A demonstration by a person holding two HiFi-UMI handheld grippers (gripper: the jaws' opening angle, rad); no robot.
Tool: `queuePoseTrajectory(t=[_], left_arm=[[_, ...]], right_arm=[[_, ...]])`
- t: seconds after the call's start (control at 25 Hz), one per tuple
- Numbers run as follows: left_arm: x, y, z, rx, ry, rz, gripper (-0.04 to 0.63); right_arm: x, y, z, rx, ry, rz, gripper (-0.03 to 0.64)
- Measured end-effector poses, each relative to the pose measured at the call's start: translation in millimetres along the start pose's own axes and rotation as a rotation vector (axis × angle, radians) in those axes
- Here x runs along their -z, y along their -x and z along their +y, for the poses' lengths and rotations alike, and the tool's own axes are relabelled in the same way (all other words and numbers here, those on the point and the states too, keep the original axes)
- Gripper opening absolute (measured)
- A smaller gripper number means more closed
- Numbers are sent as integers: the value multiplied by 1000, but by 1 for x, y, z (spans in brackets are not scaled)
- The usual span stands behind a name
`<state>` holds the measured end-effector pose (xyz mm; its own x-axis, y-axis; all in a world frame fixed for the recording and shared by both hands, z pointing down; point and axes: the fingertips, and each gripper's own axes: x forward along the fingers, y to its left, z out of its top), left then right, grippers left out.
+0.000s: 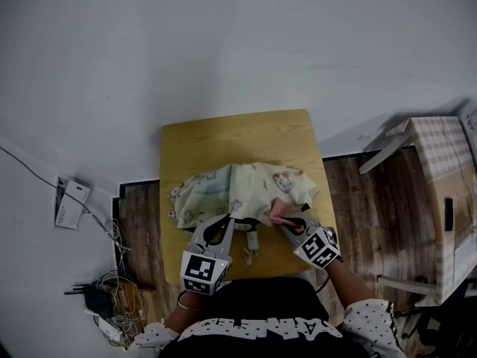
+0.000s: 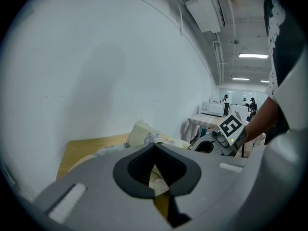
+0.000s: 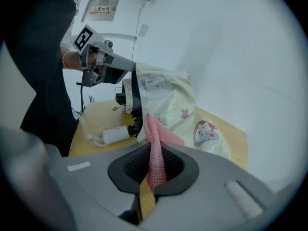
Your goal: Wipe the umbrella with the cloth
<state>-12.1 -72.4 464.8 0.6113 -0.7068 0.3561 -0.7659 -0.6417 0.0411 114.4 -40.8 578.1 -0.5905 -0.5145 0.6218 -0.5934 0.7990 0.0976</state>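
The umbrella (image 1: 238, 189), pinched by the left gripper (image 1: 230, 220), could slip free if the right gripper (image 1: 289, 223), clamping the pink cloth (image 1: 277, 211), dragged hard.

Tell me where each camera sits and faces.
Head view: on the person's head, steeply down at table and umbrella; sleeves show.
Left gripper view: on the left hand-held gripper, along jaws shut on the umbrella; right arm shows.
Right gripper view: on the right hand-held gripper, along jaws clamping the cloth; left hand shows.
Shared: both gripper views show the umbrella.
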Motion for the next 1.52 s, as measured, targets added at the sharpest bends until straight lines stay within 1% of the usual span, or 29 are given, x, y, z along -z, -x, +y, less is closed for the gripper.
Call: queuePoseTrajectory(t=[0.12, 0.28, 0.4, 0.48, 0.56, 0.64, 0.76, 0.84, 0.96, 1.04, 1.24, 1.52], left_arm=[[-2, -3, -5, 32, -7, -9, -2], [0, -8, -10, 70, 19, -15, -2], [2, -10, -11, 90, 24, -14, -2], [0, -11, -12, 96, 20, -12, -2], [-1, -14, -11, 92, 24, -11, -2], [1, -16, -11, 77, 46, -5, -2], [1, -20, -15, 44, 63, 0, -2], [0, -22, -19, 20, 73, 4, -2], [-1, -28, -26, -3, 61, 11, -2], [-3, -34, -31, -13, 50, 11, -2], [-5, -50, -48, -10, 37, 27, -2], [5, -80, -75, 29, -7, 93, -2]], right_arm=[[-6, 9, -7, 48, -55, -41, 32], [-14, 25, -18, 130, -120, -89, 32], [-22, 38, -22, 177, -145, -124, 32], [-30, 45, -24, 194, -156, -153, 32], [-39, 49, -27, 191, -157, -183, 32], [-46, 52, -29, 173, -141, -203, 32], [-52, 55, -40, 149, -119, -217, 32], [-54, 57, -51, 145, -124, -227, 32], [-60, 60, -64, 128, -142, -262, 32], [-63, 63, -67, 109, -137, -277, 32], [-56, 74, -76, 89, -134, -282, 32], [-43, 90, -92, 88, -148, -289, 32]])
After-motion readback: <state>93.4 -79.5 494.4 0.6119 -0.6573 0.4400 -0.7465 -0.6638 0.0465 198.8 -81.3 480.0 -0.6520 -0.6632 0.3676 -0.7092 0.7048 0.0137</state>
